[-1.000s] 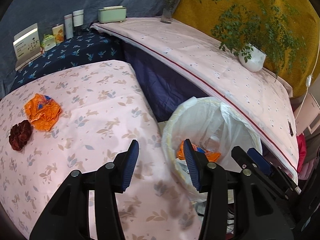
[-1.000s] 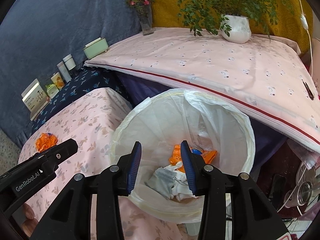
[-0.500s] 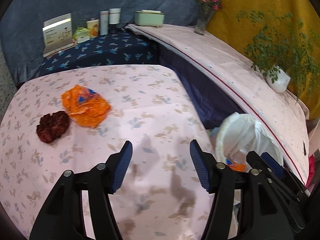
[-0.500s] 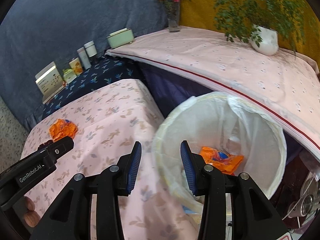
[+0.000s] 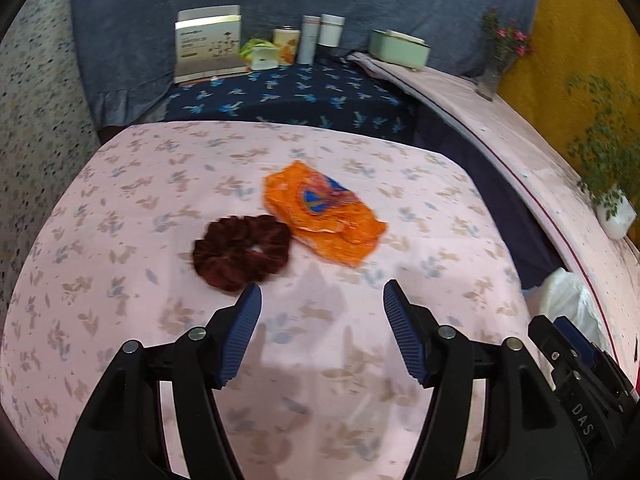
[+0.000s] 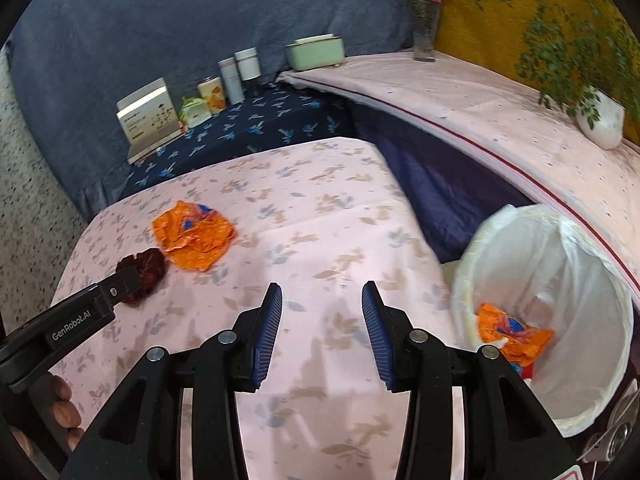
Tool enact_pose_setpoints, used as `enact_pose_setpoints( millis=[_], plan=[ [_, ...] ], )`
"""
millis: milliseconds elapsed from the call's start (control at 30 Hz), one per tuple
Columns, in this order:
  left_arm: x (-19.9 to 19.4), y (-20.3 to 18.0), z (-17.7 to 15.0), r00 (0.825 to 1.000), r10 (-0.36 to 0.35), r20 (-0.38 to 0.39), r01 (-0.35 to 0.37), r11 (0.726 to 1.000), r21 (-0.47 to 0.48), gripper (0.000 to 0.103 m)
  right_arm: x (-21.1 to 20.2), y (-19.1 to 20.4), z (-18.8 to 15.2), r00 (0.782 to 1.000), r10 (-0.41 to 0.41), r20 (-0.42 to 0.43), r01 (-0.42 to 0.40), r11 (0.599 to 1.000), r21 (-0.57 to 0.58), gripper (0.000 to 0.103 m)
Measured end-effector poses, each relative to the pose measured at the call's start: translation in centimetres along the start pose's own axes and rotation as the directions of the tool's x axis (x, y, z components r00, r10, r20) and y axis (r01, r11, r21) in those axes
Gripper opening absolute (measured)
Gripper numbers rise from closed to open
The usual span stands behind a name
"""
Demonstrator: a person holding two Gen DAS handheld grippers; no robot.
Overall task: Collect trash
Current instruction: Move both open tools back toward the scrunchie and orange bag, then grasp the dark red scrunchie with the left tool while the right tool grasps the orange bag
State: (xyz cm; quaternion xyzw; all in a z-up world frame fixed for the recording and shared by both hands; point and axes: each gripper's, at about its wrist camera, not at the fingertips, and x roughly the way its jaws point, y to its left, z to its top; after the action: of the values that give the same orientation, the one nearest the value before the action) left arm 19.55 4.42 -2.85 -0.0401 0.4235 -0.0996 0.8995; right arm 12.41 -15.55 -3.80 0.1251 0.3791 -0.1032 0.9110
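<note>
A crumpled orange wrapper (image 5: 324, 216) lies on the pink floral table (image 5: 120, 320), touching a dark red scrunchie (image 5: 241, 252) on its left. Both also show in the right wrist view: the wrapper (image 6: 194, 235) and the scrunchie (image 6: 146, 268). My left gripper (image 5: 322, 300) is open and empty, just short of the two. My right gripper (image 6: 322, 296) is open and empty over the table's middle. A white-lined trash bin (image 6: 592, 280) stands off the table's right edge with an orange wrapper (image 6: 512, 334) inside.
A dark blue patterned shelf (image 5: 288, 96) behind the table holds a box (image 5: 208, 44), cans and a green container (image 5: 398, 48). A long pink-covered counter (image 6: 500, 120) on the right carries a flower vase (image 6: 424, 36) and a potted plant (image 6: 600, 120).
Both grippers swung left, away from the bin and toward the table. The wrapper and scrunchie now sit centred and close ahead of my left gripper. The bin has slid to the right edge.
</note>
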Motion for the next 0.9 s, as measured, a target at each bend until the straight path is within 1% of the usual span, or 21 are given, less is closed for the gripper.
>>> enact_pose_setpoints(
  millis=[133,267,333,367,433,567,633,733,900],
  plan=[
    [0.5,2.6,0.5,0.999,0.035,0.002,-0.035,0.999,-0.029,0.06,1.1,2.7,0.5,1.0,0.02,-0.011,-0.021,0.999,-0.041,0.041],
    [1.2,4.6,1.0,0.999,0.052,-0.005,-0.052,0.997,-0.049,0.062,2.3,5.0,0.9,0.999,0.037,-0.023,-0.038,0.997,-0.069,0.042],
    [1.6,5.4,1.2,0.998,0.057,-0.01,-0.058,0.997,-0.054,0.067,3.0,6.1,1.2,0.999,0.043,-0.029,-0.045,0.996,-0.078,0.046],
    [1.8,5.8,1.3,0.998,0.059,-0.011,-0.06,0.997,-0.058,0.068,3.3,6.5,1.3,0.998,0.046,-0.029,-0.049,0.996,-0.081,0.048],
    [2.3,6.5,1.6,0.998,0.06,-0.017,-0.061,0.996,-0.063,0.07,4.1,7.4,1.6,0.998,0.05,-0.032,-0.053,0.995,-0.09,0.048],
    [3.7,7.4,1.9,0.998,0.056,-0.041,-0.058,0.996,-0.069,0.072,5.8,9.2,2.2,0.997,0.058,-0.046,-0.062,0.993,-0.104,0.049],
    [4.3,7.7,2.1,0.998,0.05,-0.049,-0.053,0.996,-0.072,0.076,6.6,9.8,2.5,0.997,0.06,-0.053,-0.066,0.992,-0.109,0.049],
    [5.4,7.8,2.6,0.997,0.048,-0.058,-0.052,0.996,-0.07,0.076,8.0,10.9,3.2,0.996,0.064,-0.06,-0.07,0.991,-0.114,0.052],
    [7.1,8.0,3.1,0.995,0.067,-0.078,-0.071,0.996,-0.053,0.076,10.1,12.1,4.1,0.995,0.063,-0.071,-0.072,0.99,-0.117,0.053]
  ],
)
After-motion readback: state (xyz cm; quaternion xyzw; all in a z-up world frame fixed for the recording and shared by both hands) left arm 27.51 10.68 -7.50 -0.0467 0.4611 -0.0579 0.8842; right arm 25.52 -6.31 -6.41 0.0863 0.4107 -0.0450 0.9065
